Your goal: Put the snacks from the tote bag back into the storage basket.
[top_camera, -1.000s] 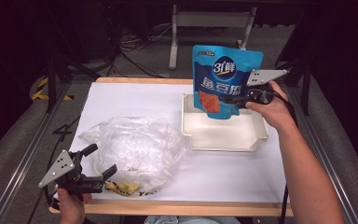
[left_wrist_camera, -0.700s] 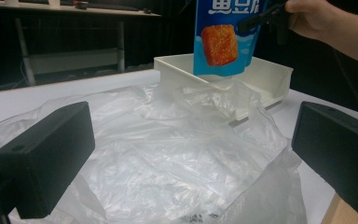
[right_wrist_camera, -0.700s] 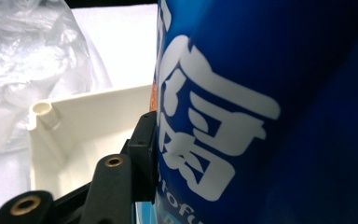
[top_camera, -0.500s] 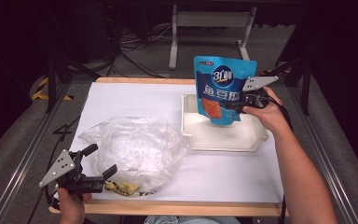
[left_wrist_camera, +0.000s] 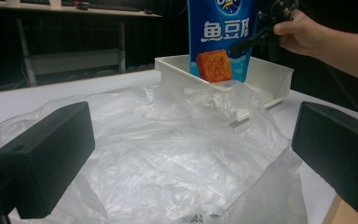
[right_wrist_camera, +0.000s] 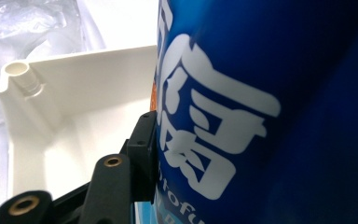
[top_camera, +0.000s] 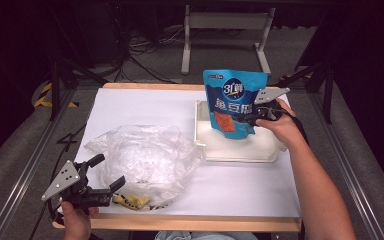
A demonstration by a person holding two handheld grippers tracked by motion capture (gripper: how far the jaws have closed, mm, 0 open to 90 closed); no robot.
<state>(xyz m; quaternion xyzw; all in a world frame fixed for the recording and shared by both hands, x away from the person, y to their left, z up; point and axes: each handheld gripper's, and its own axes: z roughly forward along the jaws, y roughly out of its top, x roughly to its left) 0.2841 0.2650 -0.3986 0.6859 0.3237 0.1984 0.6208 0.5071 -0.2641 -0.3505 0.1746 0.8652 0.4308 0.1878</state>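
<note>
Pinching a blue snack pouch (top_camera: 234, 107) by its right edge, the right gripper (top_camera: 250, 119) holds it upright over the white tray (top_camera: 240, 149), with the pouch's bottom inside the tray near the far left corner. From the right gripper view the pouch (right_wrist_camera: 261, 107) presses flat against one black jaw, its white printed characters close to the lens, and the tray's inner wall and a corner post (right_wrist_camera: 51, 93) lie beyond. From the left gripper view the pouch (left_wrist_camera: 221, 42) stands in the tray (left_wrist_camera: 270, 77) with an orange square printed on its front, and the person's right hand (left_wrist_camera: 303, 32) is beside it.

On the counter (top_camera: 145, 107), covered in white, a crumpled clear plastic bag (top_camera: 145, 160) lies left of the tray, its right edge touching the tray's left wall. Something yellow (top_camera: 130, 201) peeks from under the bag's near edge. The left gripper (top_camera: 111, 175) rests at the counter's near left corner, held by the left hand (top_camera: 75, 222), jaws spread wide and empty, pointed at the bag. In its own view the two black jaws stand well apart on either side of the bag (left_wrist_camera: 177, 154)
</note>
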